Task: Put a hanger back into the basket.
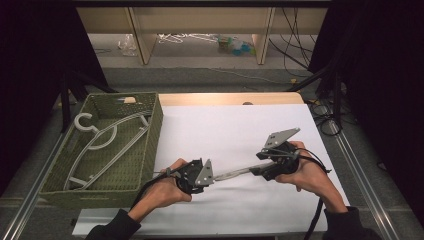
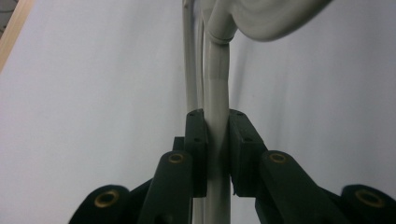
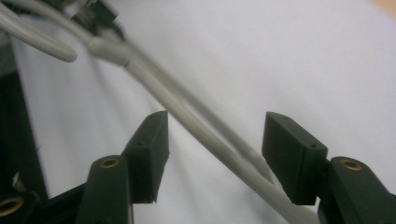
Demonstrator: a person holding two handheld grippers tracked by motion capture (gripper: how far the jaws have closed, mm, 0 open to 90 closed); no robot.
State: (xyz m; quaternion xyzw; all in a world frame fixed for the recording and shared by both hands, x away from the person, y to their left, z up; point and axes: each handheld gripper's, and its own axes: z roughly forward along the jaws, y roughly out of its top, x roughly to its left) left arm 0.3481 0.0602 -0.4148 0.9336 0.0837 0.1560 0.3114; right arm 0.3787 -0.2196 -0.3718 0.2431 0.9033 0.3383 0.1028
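So near the front edge of the table (image 1: 240, 125), which has a white sheet over it, there are two grippers with one grey hanger (image 1: 235, 173) strung between them. The left gripper (image 2: 217, 149) is clamped tight on the hanger's bar, both black jaws pressed right against it in the left gripper view. The right gripper (image 3: 215, 154) is a different story: its jaws sit spread wide, one either side of the hanger's rods, not pinching anything as far as I can see. In the high view the left hand (image 1: 162, 190) and right hand (image 1: 307, 175) each wrap around their gripper, hanger held low above the sheet. Further back on the table's left side sits one green woven basket (image 1: 150, 145), with what looks like two more grey hangers (image 1: 107, 142) lying overlapped inside, hooks toward the far end. Past the far edge there's a wooden shelf (image 1: 200, 25) with some clutter under it, too blurry to count.
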